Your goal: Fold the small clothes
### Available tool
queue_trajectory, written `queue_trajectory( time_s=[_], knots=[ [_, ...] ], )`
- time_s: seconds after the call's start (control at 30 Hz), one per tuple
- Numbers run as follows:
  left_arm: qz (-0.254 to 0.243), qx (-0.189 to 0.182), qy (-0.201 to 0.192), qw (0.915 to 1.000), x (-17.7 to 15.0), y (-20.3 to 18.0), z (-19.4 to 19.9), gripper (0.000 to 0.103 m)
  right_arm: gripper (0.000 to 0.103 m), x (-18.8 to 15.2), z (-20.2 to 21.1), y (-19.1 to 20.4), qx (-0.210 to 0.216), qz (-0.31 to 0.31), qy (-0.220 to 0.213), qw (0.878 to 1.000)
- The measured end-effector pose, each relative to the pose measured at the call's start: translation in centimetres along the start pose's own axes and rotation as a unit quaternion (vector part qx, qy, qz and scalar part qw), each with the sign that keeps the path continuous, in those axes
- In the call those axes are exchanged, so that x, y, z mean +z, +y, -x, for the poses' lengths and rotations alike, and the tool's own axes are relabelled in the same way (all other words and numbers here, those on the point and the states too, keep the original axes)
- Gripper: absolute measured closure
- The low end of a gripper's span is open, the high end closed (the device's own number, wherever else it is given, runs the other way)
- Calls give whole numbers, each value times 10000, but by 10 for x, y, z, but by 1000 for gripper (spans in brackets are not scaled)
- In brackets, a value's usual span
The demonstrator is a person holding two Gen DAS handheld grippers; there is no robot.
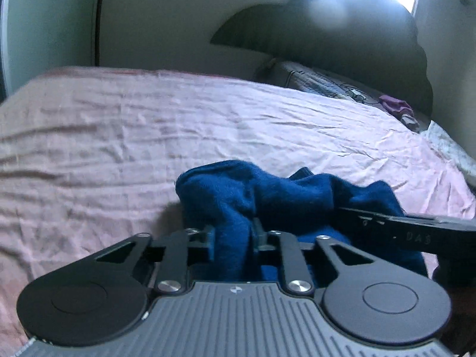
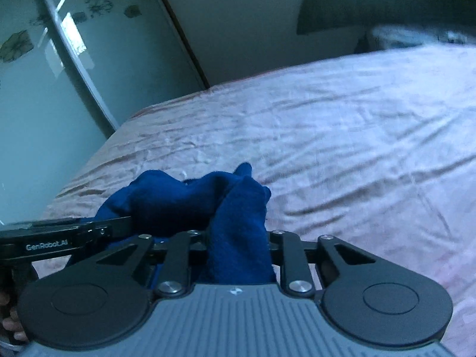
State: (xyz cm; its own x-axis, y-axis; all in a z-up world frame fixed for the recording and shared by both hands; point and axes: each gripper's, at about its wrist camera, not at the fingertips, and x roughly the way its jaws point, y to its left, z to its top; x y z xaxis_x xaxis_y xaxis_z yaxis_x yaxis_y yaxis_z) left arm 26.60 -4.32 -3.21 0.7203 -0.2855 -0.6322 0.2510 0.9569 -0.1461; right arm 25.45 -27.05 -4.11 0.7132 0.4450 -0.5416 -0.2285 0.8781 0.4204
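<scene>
A small dark blue fleece garment point(image 1: 255, 196) is bunched up over the pink bedsheet point(image 1: 119, 136). My left gripper point(image 1: 233, 232) is shut on one fold of it, the cloth pinched between the black fingers. In the right wrist view the same blue garment point(image 2: 184, 199) rises in a crumpled hump, and my right gripper point(image 2: 238, 238) is shut on another fold of it. Each gripper's black body shows at the edge of the other's view, close beside it. The fingertips are hidden by the cloth.
The wrinkled pink sheet point(image 2: 342, 136) covers a wide bed. A pale wardrobe door point(image 2: 59, 68) with a flower pattern stands past the bed's far edge. A dark headboard point(image 1: 342, 41), a quilt and a small purple cloth point(image 1: 395, 104) lie at the far right.
</scene>
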Motion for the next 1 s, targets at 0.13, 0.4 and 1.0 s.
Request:
queue_trajectory(
  time_s=[0.13,0.4,1.0],
  knots=[
    [-344,170,-218,9990,5,-12,5,82,83,7,9,10,-102,315,-269,9991],
    [-695,879,-337,9931,1,-24,10,39,33,5,10,10,-1118,319,-206,9930],
    [-648,1022,-260,9923,-31,-27,46,23,34,-57,79,67,-1594,856,-212,9833]
  ],
)
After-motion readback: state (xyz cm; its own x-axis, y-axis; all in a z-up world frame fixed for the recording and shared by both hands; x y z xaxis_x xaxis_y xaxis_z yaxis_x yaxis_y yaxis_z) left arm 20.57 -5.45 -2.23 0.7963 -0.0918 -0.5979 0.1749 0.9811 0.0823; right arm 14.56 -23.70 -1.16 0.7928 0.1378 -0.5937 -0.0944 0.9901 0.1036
